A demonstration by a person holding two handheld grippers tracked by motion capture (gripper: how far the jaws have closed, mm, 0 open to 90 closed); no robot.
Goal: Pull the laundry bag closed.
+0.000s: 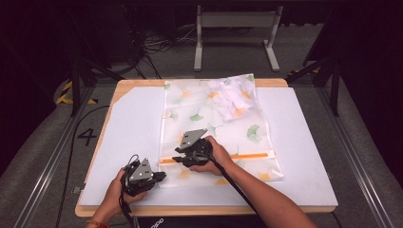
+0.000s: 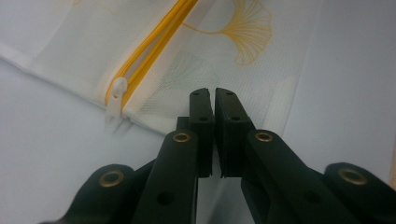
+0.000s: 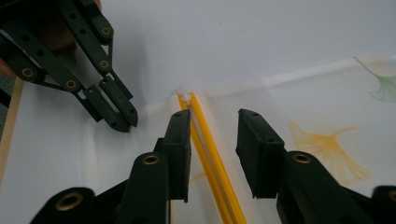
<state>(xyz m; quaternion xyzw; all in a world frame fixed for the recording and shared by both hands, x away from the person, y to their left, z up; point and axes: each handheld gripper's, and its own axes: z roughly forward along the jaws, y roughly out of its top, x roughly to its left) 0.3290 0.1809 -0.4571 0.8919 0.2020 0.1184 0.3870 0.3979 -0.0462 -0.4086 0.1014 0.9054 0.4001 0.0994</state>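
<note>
Tongs in each hand, over a white table. Left tongs pinched fully shut, tips set on the near left corner of a mesh bag, apparently nipping its white hem and pinning that corner down. Right tongs roughly half open, gripping nothing, black jaws astride the bag's orange zipper with one on either side of the tape, pointing along it towards the left tongs.

Bag lying flat down the middle of the table, translucent white with a green and orange leaf print. Crumpled white clothing inside at the far end. Zipper running across the near end, its small white slider parked at the left end, just ahead of the right jaws and just beside the left tips. Impossible to tell whether the teeth are meshed or parted.

Judged step: bracing the bag and lining up on the slider, not yet gripped.

Next move, likely: ease the right tongs forward to the slider's pull tab, close squarely on it, then draw it along the tape towards the right edge. Keep the left pinch firm against bunching of the mesh. Small, slippery tab, so careful aim needed.
</note>
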